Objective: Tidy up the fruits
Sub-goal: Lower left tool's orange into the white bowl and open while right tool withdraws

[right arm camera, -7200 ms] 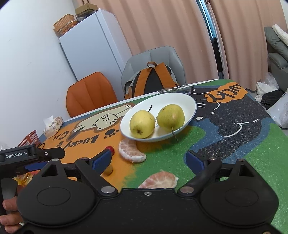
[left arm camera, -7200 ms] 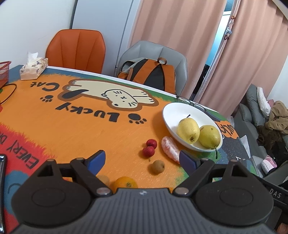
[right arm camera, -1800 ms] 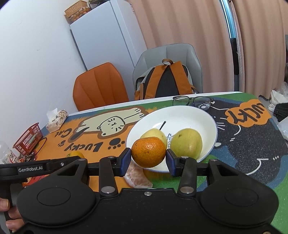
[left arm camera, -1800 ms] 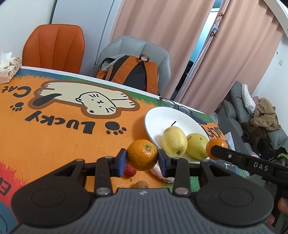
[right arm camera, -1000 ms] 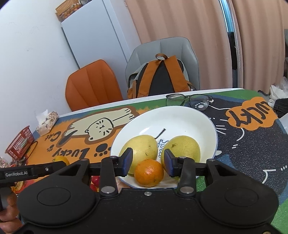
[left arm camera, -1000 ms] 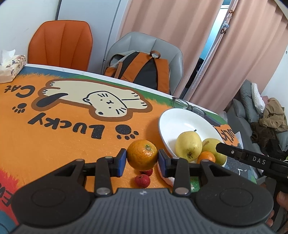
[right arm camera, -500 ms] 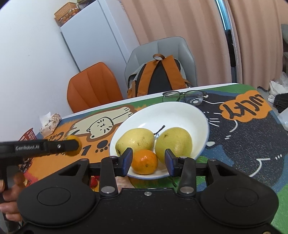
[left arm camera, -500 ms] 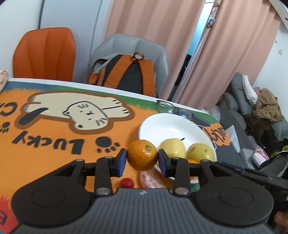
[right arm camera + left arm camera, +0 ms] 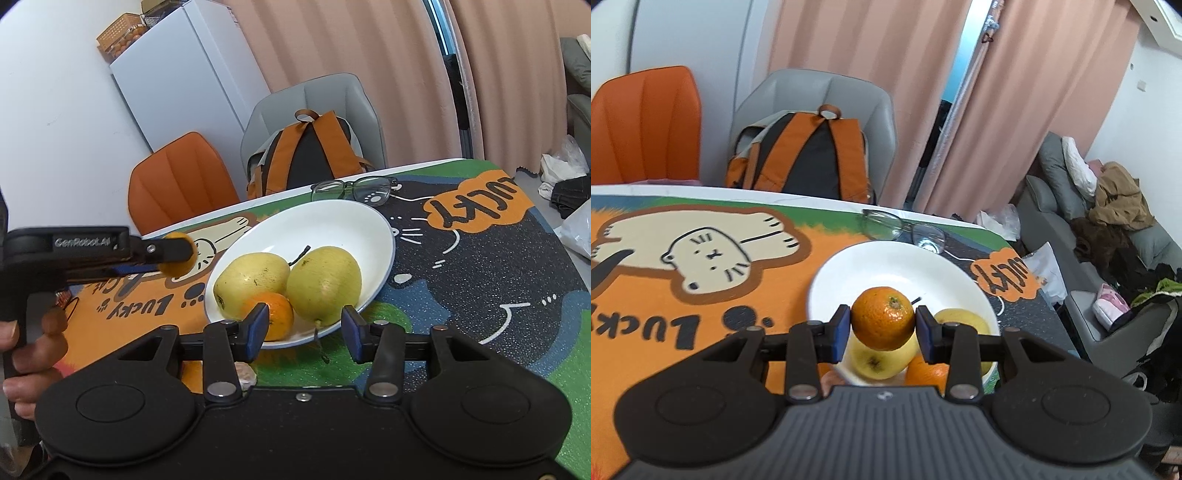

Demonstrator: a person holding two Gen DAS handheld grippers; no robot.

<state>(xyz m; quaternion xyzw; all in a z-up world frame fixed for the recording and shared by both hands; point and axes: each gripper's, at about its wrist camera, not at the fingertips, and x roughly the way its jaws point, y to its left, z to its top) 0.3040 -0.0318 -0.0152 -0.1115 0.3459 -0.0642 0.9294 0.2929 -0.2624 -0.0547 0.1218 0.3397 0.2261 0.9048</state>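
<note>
My left gripper is shut on an orange and holds it above the near part of the white bowl. The bowl holds two yellow pears and a second orange at its near rim. In the right wrist view the left gripper hangs left of the bowl with its orange. My right gripper is open and empty, just in front of the bowl's near rim. Peeled tangerine pieces lie on the mat below it, mostly hidden.
A pair of glasses lies behind the bowl near the table's far edge. A grey chair with an orange-black backpack and an orange chair stand behind the table. A white fridge stands at the wall. A sofa with clothes is at the right.
My left gripper has carried its orange right and forward, over the bowl. My right gripper has let go of the other orange in the bowl, opened wider and drawn back a little.
</note>
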